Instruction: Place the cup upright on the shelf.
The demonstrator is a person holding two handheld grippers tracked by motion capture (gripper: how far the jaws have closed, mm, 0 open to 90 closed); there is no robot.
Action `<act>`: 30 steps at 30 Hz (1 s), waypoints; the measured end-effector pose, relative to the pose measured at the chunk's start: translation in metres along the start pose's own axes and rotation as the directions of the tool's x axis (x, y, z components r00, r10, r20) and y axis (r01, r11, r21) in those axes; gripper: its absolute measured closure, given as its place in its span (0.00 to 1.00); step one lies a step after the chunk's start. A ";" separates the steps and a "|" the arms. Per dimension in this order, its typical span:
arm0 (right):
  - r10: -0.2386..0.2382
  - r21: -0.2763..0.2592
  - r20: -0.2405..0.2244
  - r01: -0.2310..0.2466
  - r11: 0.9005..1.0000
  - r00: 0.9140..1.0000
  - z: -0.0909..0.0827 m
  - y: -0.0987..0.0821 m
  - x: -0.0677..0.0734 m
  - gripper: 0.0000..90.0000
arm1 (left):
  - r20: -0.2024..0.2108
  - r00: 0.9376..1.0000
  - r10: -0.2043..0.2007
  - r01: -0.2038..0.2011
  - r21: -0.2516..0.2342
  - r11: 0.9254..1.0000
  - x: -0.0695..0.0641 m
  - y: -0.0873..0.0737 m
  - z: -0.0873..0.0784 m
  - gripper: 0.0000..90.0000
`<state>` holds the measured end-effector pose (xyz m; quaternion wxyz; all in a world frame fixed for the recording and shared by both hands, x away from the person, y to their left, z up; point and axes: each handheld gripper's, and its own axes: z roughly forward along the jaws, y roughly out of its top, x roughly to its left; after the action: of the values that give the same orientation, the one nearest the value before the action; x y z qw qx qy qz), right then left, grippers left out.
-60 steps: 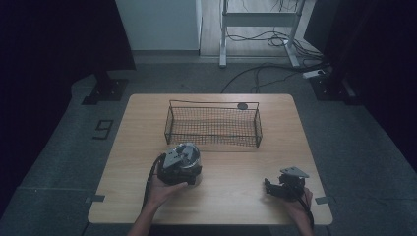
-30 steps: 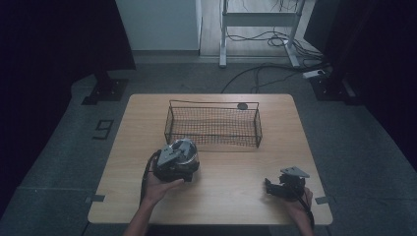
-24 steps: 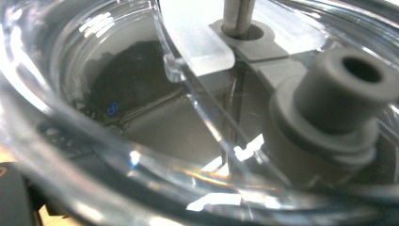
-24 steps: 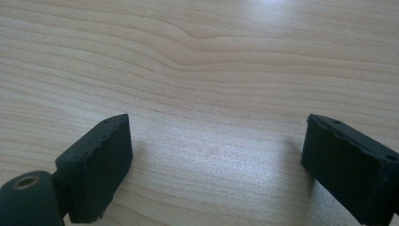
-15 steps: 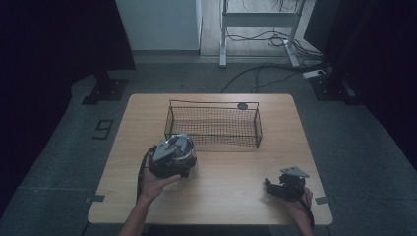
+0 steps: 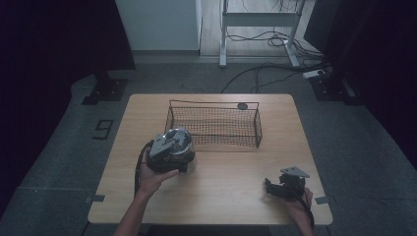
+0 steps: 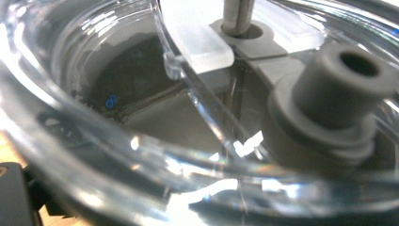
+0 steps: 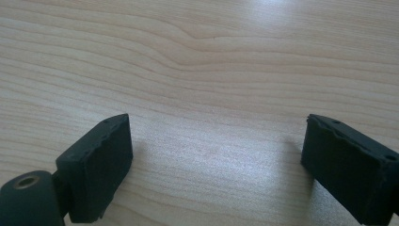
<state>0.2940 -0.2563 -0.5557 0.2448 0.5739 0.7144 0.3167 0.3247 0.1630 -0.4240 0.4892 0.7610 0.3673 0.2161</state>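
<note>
One clear lidded container [image 6: 181, 142] gripped by left fingers [image 6: 172, 150] beside wire basket [image 6: 214, 125], likely for loading; right fingers [image 8: 216, 165] wide open, empty.

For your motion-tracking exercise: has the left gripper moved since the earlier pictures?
Yes. The left gripper, holding a clear container, has shifted up the high view toward the wire basket.

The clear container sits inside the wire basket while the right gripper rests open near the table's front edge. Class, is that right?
Not quite. The high view shows the clear container held by the left gripper in front of the wire basket, not inside it. The right gripper does rest open near the table's front edge.
</note>
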 end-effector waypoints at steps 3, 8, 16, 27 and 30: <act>0.001 0.000 0.000 -0.001 1.000 1.000 0.000 0.000 0.000 0.10 | -0.003 1.000 0.003 -0.003 -0.006 1.000 0.002 0.004 -0.002 0.04; 0.001 0.000 0.001 -0.001 1.000 1.000 0.000 0.000 0.000 0.10 | -0.003 1.000 -0.001 0.001 -0.012 1.000 0.005 0.010 -0.003 0.04; 0.000 -0.001 0.001 0.000 1.000 1.000 0.000 0.000 0.000 0.10 | -0.002 1.000 0.004 -0.004 -0.015 1.000 0.007 0.020 -0.001 0.04; 0.002 -0.001 0.002 -0.002 1.000 1.000 0.000 0.000 0.000 0.10 | -0.001 1.000 0.006 -0.006 -0.015 1.000 0.009 0.030 0.005 0.04; 0.001 -0.001 0.002 -0.001 1.000 1.000 0.000 0.000 0.000 0.10 | -0.001 1.000 0.003 -0.003 -0.018 1.000 0.010 0.033 0.007 0.04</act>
<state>0.2940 -0.2563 -0.5557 0.2457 0.5745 0.7136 0.3167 0.3475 0.1585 -0.3976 0.4954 0.7570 0.3645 0.2207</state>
